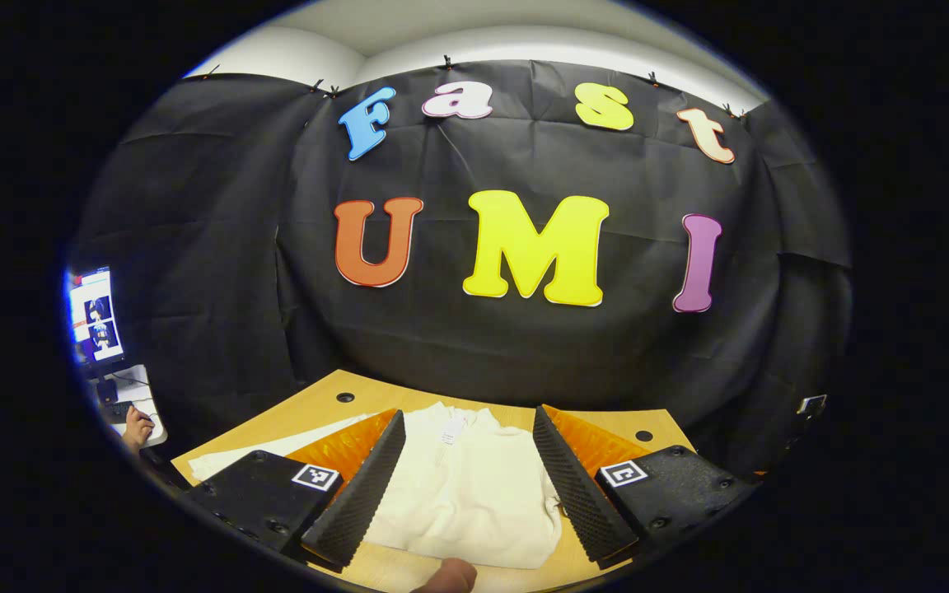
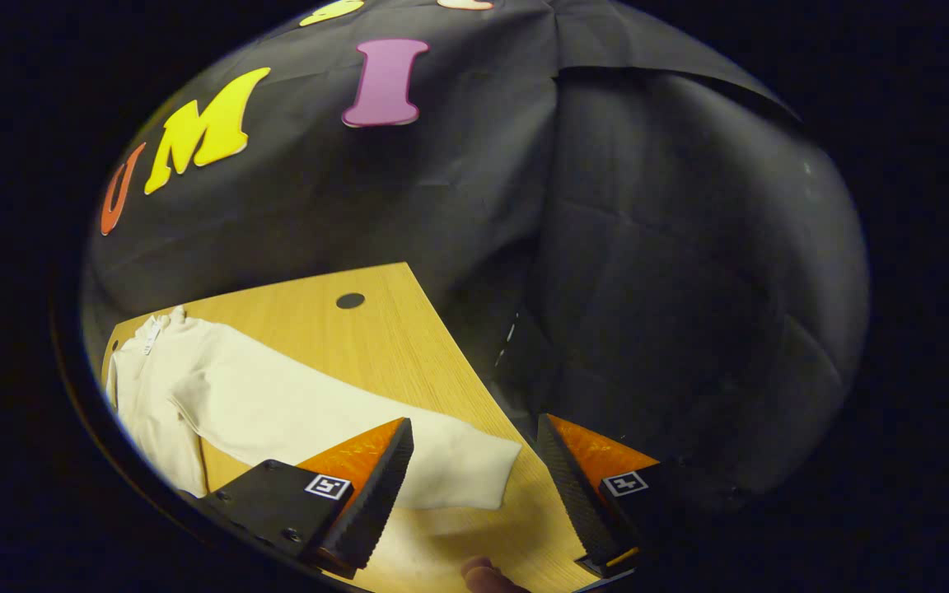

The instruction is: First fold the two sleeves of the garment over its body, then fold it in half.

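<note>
Jaws: I see both spread, holding nothing | left gripper (image 1: 468, 486) above the sweater (image 1: 474, 494) body | right gripper (image 2: 474, 494) over the sleeve (image 2: 343, 420) cuff | sweater flat on the table (image 2: 392, 346) | black cloth wall (image 2: 647, 288) behind.

Garment (image 1: 474, 486) flat on table (image 1: 322, 403)

The left claw (image 1: 469, 478) hangs above the wooden table (image 1: 322, 403) with its fingers (image 1: 363, 486) spread wide apart, nothing between them. Below the gap lies a cream garment (image 1: 474, 494), spread flat, its collar toward the table's far edge and one sleeve (image 1: 277, 451) reaching out toward the left edge. A monitor (image 1: 95, 317) glows off beyond the left edge, with a person's hand (image 1: 137, 428) below it.
</note>
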